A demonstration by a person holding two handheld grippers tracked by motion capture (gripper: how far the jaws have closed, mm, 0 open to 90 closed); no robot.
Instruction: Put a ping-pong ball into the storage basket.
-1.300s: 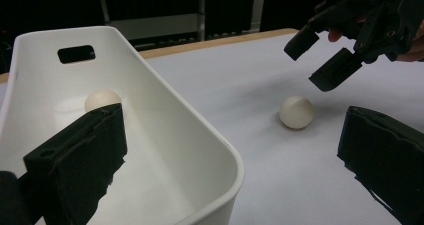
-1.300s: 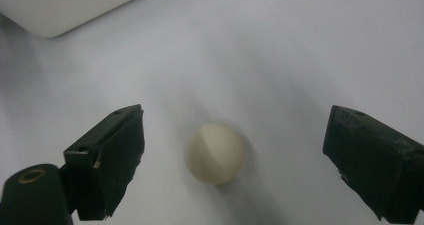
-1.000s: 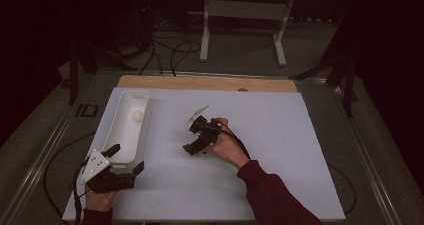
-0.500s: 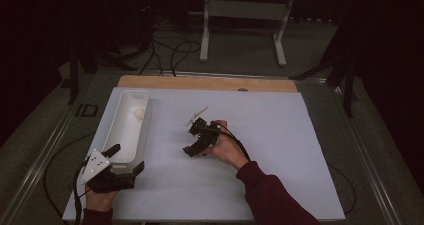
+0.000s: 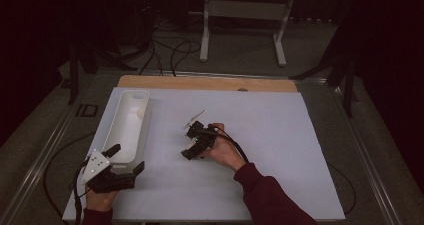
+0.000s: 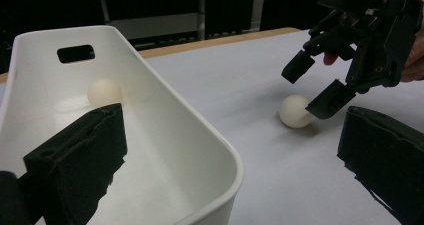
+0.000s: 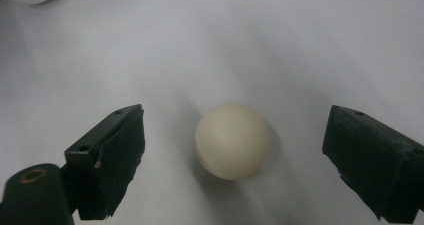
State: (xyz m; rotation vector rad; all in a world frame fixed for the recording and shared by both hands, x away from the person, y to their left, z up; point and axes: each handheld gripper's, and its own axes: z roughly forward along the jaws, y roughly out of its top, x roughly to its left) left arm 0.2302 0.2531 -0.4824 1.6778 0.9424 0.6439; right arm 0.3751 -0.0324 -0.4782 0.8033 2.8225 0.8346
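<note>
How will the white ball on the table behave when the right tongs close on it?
The ball is round and smooth, so it probably rolls or slips if the right tongs pinch off-centre. It looks light, perhaps hollow, so a gentle squeeze likely suffices.

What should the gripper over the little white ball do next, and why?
Probably squeeze shut. The right gripper is open, and the ball lies on the table between its two jaws, with a gap on each side. Closing them should catch it. The white tub, straddled by the open left gripper, already holds another ball, so this one likely goes there too.
</note>
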